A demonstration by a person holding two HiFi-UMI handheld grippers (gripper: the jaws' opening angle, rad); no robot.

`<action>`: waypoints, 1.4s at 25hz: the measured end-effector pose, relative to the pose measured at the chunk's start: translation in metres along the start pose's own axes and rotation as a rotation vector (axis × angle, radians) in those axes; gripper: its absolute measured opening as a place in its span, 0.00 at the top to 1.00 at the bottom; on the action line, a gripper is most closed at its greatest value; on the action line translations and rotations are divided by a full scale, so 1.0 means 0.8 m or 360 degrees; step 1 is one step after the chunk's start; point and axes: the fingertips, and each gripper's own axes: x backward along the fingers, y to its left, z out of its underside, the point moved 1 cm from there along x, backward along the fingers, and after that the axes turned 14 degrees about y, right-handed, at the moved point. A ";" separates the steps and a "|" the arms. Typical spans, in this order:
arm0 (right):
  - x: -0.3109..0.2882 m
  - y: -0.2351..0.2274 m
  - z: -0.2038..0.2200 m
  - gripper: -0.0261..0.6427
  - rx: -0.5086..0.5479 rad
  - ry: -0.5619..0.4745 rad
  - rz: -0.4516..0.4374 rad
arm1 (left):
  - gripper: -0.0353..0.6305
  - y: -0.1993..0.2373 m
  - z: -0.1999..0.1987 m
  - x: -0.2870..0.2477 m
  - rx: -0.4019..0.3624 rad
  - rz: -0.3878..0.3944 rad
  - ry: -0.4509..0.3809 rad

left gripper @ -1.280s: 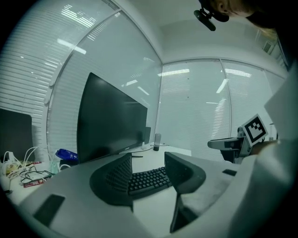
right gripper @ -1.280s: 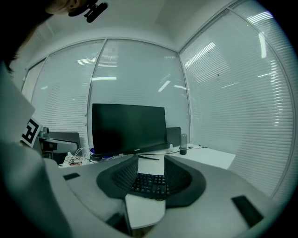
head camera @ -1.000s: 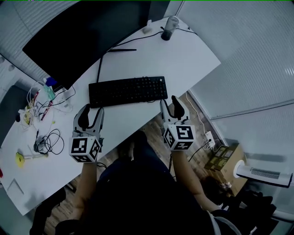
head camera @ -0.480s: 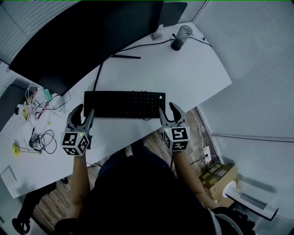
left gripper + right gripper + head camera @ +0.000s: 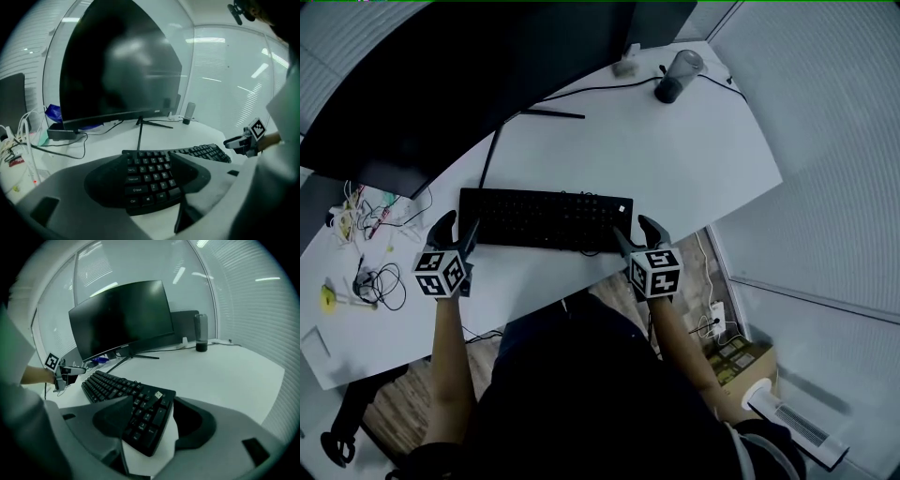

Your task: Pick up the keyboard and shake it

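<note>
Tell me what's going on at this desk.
A person holds a hand-held gripper at each end of the black keyboard: left hand-held gripper on the left, right hand-held gripper on the right. Their jaws are opening around those ends. The keyboard lies flat on the white desk, not yet lifted.

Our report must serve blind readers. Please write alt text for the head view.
Seen from above, a black keyboard lies on a white desk, with the left gripper and right gripper at its two ends, jaws opening around them. A dark monitor stands behind.
</note>
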 end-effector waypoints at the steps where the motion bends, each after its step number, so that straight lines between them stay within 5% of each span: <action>1: -0.006 -0.002 0.004 0.57 -0.0047 0.0031 -0.0033 | 0.52 0.005 0.005 -0.007 0.0035 0.0016 0.0032; 10: -0.041 -0.004 0.019 0.54 -0.0322 0.0188 -0.0143 | 0.46 0.037 0.040 -0.050 0.0120 0.0116 0.0294; 15: -0.054 -0.007 0.024 0.54 -0.0365 0.0256 -0.0133 | 0.45 0.040 0.039 -0.061 0.0219 0.0257 0.0327; 22: -0.057 -0.009 0.026 0.53 -0.0383 0.0302 -0.0088 | 0.45 0.036 0.041 -0.066 0.0184 0.0354 0.0326; 35: -0.033 -0.013 0.018 0.54 -0.0404 0.0344 0.0010 | 0.46 0.021 0.046 -0.055 0.0259 0.0366 0.0296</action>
